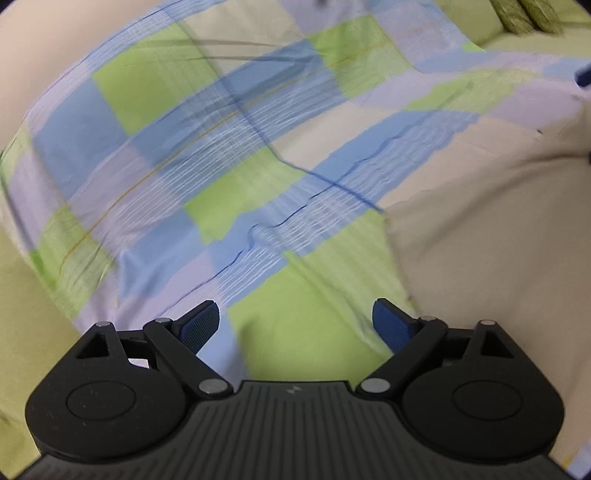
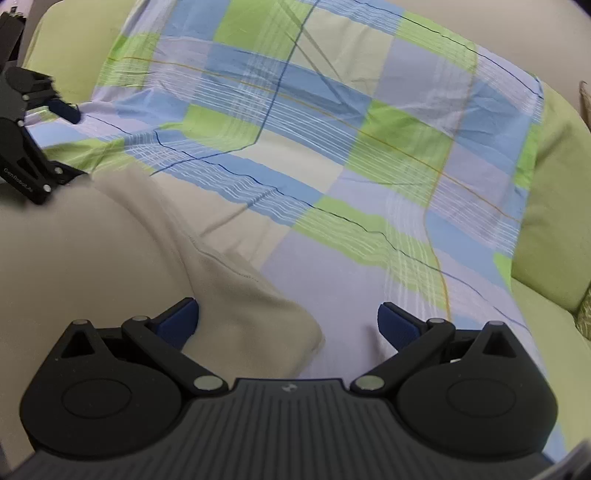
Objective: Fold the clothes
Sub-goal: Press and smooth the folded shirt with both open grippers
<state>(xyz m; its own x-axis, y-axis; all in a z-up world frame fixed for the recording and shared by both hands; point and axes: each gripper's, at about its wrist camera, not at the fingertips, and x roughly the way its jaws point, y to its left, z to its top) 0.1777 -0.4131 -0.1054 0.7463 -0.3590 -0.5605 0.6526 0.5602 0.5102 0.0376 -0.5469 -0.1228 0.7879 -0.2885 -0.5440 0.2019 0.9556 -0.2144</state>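
A beige garment [image 2: 110, 236] lies on a blue, green and lilac checked sheet [image 2: 332, 129]. In the right wrist view its rounded corner [image 2: 258, 317] lies between my right gripper's [image 2: 288, 321] wide-open jaws, which hold nothing. The left gripper [image 2: 64, 109] shows at the far left of that view, over the garment's far edge. In the left wrist view my left gripper [image 1: 295, 325] is open and empty above the checked sheet [image 1: 221, 147], with the beige garment [image 1: 480, 240] to its right. That view is blurred.
A light green sofa surface [image 2: 550, 240] lies under the sheet, with a cushion at the right. Patterned green cushions [image 1: 528, 14] sit at the top right of the left wrist view.
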